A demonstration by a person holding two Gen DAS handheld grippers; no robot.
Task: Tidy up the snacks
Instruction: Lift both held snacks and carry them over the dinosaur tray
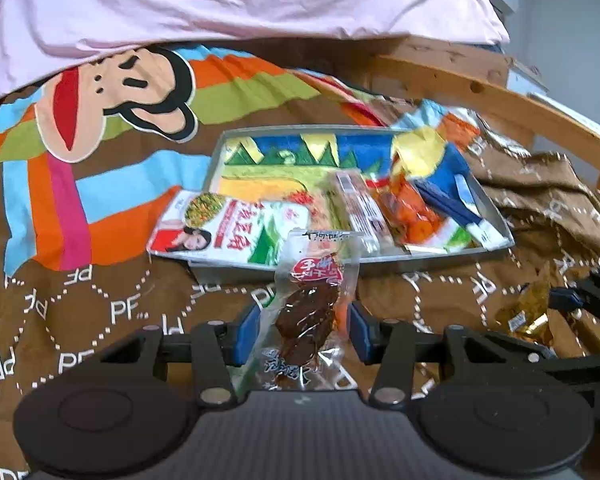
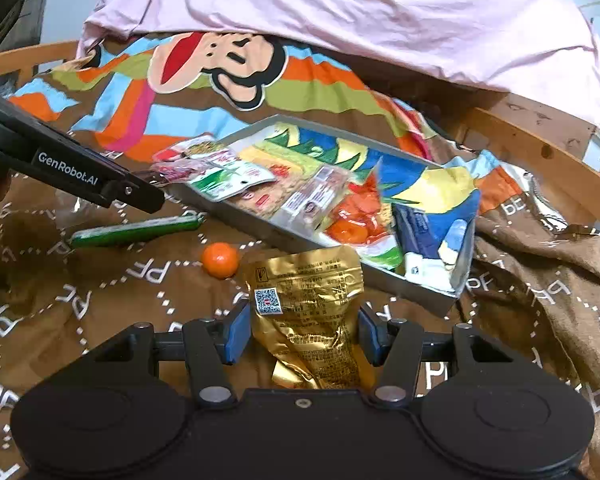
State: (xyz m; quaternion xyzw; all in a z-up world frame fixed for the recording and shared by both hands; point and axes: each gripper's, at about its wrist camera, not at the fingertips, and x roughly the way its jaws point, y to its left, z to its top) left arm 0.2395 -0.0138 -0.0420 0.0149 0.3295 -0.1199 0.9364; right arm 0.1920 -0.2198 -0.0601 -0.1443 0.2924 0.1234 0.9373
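While both tools hover low over the bed, the stock reads as follows. Left hand-held gripper (image 1: 302,326): blue pads set at either side of a clear plastic pouch of dark brown dried meat with a red label (image 1: 310,312); whether the pads press it, I cannot tell. Right hand-held gripper (image 2: 300,330): pads likewise flanking a crumpled gold foil snack packet with a QR code (image 2: 312,312), contact also uncertain.

Shallow grey metal tray with a colourful picture bottom (image 2: 432,300), resting on the brown bedspread printed with "PF" letters and a cartoon monkey (image 1: 100,304). Contents: white-and-green snack bag bearing a woman's portrait (image 1: 228,228), overhanging the tray's near left rim; long pinkish-white wrapped bar (image 1: 360,208); orange translucent snack pack (image 1: 408,212); blue-and-white packet (image 1: 460,208) at the right end.

Loose on the bedspread: small orange round fruit (image 2: 220,260), near the gold packet; long green wrapped stick (image 2: 136,232), further left. Pink sheet (image 2: 360,12) bunched behind.
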